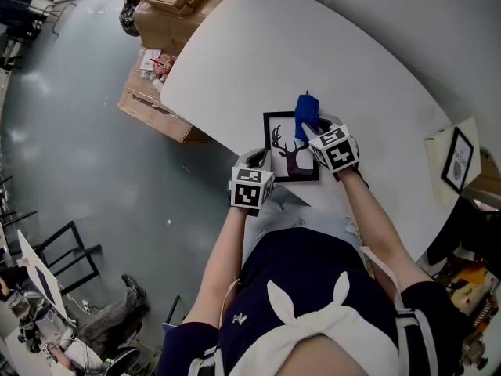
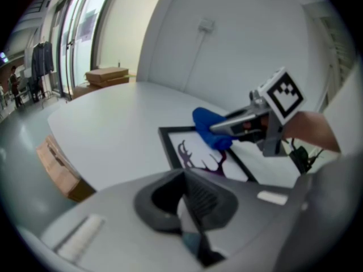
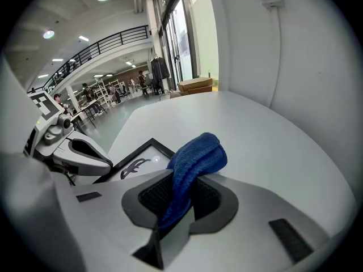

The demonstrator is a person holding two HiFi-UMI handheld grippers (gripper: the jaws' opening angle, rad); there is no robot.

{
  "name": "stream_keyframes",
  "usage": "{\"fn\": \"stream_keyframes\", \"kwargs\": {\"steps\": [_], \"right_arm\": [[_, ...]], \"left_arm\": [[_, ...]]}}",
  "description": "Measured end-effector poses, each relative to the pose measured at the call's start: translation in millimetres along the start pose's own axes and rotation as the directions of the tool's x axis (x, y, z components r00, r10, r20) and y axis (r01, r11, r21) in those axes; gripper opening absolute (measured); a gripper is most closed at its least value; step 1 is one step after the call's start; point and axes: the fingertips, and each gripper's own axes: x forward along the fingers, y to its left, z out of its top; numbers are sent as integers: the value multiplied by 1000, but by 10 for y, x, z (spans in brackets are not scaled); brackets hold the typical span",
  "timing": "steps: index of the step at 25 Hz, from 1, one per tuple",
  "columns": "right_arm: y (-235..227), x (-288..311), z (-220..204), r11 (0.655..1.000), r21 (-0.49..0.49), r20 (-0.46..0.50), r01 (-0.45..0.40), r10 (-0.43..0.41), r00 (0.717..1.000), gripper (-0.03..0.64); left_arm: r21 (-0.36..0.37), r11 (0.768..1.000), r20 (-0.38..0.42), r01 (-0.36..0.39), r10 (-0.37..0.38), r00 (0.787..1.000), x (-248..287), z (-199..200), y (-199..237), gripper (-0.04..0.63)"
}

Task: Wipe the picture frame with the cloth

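Picture frame (image 1: 290, 159), black with a deer silhouette print, lies flat near the edge of the white counter (image 1: 313, 45). A blue cloth (image 3: 195, 154) sits over its far right corner, pinched between the right tool's (image 3: 173, 200) jaws. The left tool (image 2: 184, 194), jaws together on nothing, sits by the frame's near left corner.

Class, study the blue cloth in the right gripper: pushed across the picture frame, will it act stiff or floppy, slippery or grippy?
Probably floppy: the cloth folds and bulges out of the shut right gripper. Its fuzzy, towel-like surface likely drags rather than slides on the picture frame.
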Motion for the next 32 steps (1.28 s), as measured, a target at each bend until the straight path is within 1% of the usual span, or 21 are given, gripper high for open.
{"fn": "stream_keyframes", "kwargs": {"steps": [7,15,27,32], "right_arm": [[22,-38,-51,1000,24,7,-5,5,1000,66],[33,-90,-106,999,40,14,-7,6,1000,66],[129,-147,-196,998,48,13,-37,36,999,66],[162,-168,-236,996,71,22,-53,51,998,66]], "left_arm": [[-7,1000,1,-1,1,1000,-3,4,4,3],[1,1000,1,-4,4,1000,2,11,-4,3],[3,1000,2,-12,12,1000,3,9,-8,3],[7,1000,2,-16,16,1000,10,12,1,3]]}}
